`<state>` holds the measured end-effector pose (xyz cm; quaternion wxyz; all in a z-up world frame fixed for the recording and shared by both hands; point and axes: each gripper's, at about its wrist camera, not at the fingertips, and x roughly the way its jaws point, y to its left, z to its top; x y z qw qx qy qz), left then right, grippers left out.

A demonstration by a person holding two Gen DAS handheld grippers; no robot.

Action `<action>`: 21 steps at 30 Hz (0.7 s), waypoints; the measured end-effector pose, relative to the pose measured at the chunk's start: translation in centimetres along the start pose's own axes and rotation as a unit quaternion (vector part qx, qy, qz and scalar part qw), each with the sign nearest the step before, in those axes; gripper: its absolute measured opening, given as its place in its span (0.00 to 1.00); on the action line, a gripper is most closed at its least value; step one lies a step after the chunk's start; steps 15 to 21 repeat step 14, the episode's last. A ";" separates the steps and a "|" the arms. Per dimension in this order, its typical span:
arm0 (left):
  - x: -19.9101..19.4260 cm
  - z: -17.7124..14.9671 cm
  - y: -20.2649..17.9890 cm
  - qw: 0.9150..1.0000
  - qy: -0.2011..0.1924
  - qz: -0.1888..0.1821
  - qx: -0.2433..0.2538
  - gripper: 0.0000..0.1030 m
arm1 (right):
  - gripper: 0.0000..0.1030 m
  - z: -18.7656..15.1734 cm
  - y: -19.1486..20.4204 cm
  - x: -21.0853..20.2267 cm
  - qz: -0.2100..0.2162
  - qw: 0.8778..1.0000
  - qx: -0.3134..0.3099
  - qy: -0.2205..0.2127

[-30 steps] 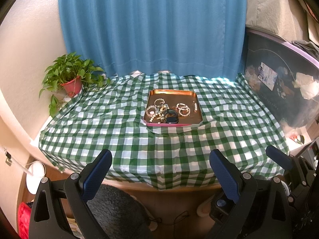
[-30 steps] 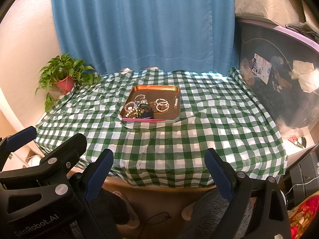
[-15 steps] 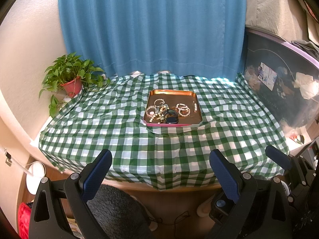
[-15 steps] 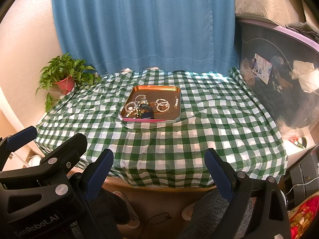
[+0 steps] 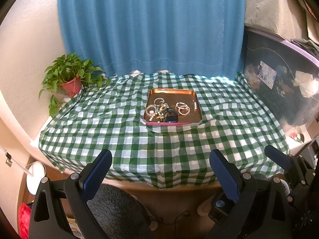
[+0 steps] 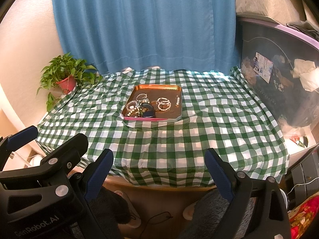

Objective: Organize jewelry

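A copper tray with a pink rim (image 5: 191, 94) (image 6: 175, 88) sits mid-table on the green checked cloth. In it lie a tangle of bead bracelets (image 5: 154, 110) (image 6: 133, 106), a dark watch-like band (image 5: 171, 116) (image 6: 147, 110), pearl rings (image 5: 183, 108) (image 6: 163, 104) and a small clip (image 5: 195, 106) (image 6: 177, 101). My left gripper (image 5: 160, 176) is open and empty, held short of the table's near edge. My right gripper (image 6: 159, 172) is open and empty, beside it. Each gripper shows in the other's view.
A potted plant in a red pot (image 5: 72, 85) (image 6: 66, 82) stands at the table's far left corner. A blue curtain (image 5: 149, 29) hangs behind. A dark storage bin (image 5: 279, 85) lines the right side. A grey stool cushion (image 5: 115, 209) lies below the table edge.
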<state>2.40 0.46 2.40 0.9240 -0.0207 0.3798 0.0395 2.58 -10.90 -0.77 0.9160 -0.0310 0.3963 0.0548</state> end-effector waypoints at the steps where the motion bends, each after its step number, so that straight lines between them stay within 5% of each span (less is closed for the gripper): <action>1: 0.0 -0.1 0.0 1.000 0.001 0.000 0.000 0.95 | 0.89 0.2 -0.2 0.1 0.000 1.000 0.000 0.000; 21: 0.0 -0.6 -0.1 1.000 0.007 0.000 0.002 0.95 | 0.89 -0.4 0.3 0.5 0.005 1.000 0.000 0.008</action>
